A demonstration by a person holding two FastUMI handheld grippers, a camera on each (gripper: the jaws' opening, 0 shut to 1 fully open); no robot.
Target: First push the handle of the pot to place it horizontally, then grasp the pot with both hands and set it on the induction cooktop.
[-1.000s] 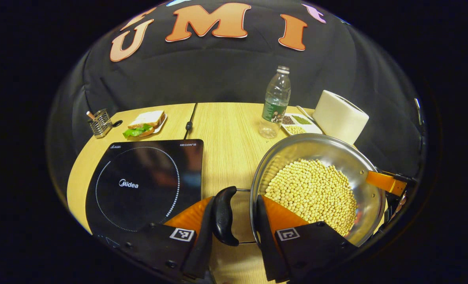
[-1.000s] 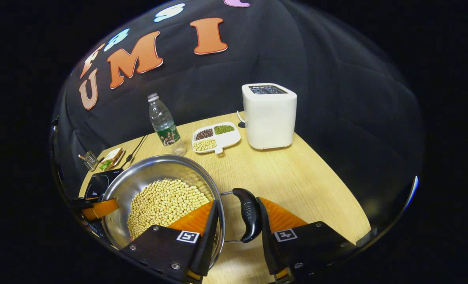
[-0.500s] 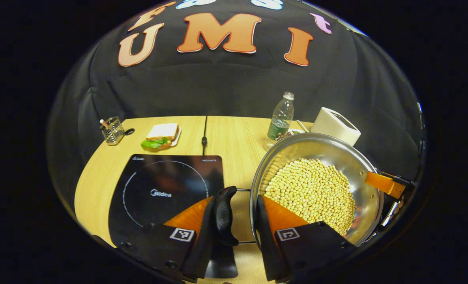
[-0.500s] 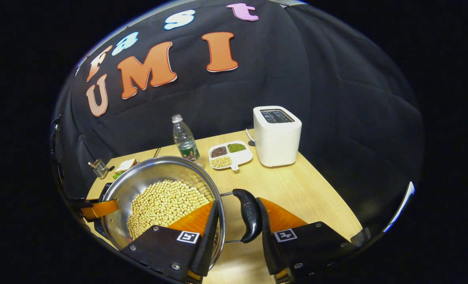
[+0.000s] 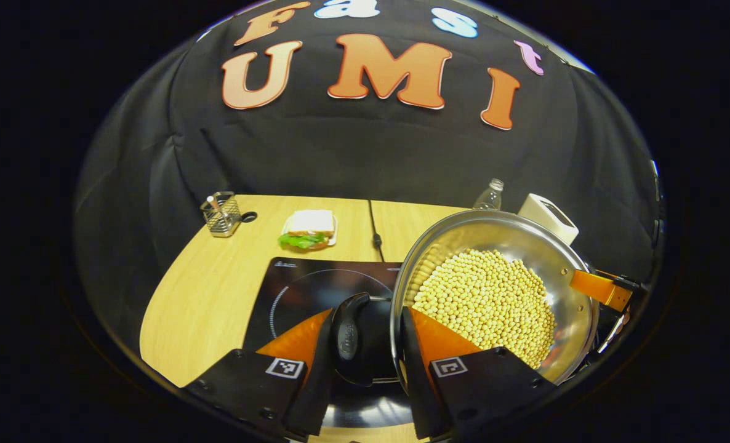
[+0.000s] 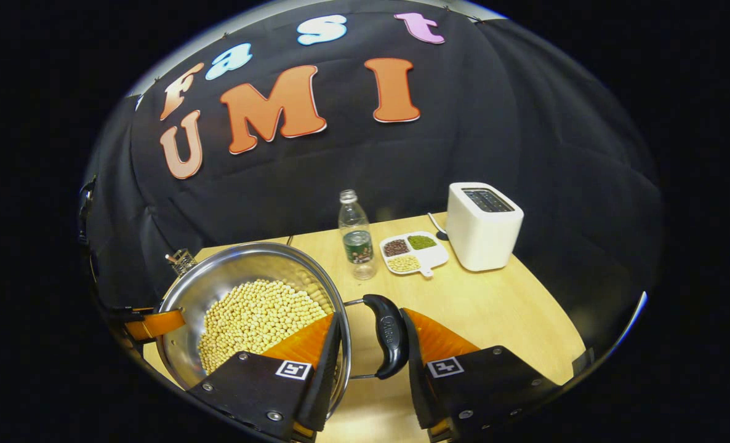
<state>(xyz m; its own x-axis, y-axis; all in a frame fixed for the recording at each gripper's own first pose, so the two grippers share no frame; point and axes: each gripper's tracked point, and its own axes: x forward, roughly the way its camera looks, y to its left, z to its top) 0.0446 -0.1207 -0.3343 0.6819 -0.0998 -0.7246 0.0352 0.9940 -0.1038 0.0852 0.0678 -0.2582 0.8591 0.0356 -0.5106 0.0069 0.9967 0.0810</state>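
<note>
We see the desk [image 5: 217, 289] carrying everything, with the black cooktop [image 5: 297, 295] lying near its front edge. Above the cooktop's right part hangs the steel pot [image 5: 525, 240], full of pale beans [image 5: 485, 301] and lifted clear of the desk between our two claws. The left gripper [image 5: 365, 344] is clenched across the pot's rim and its black left handle [image 5: 348, 335], and the right gripper [image 6: 371, 344] is clenched the same way on the right handle [image 6: 389, 335]. Toward the desk's far right corner stand a white toaster [image 6: 483, 227], a divided dish [image 6: 414, 252] and a bottle [image 6: 356, 237]; at the far left edge sit a sandwich [image 5: 308, 227] and a wire holder [image 5: 221, 214].
</note>
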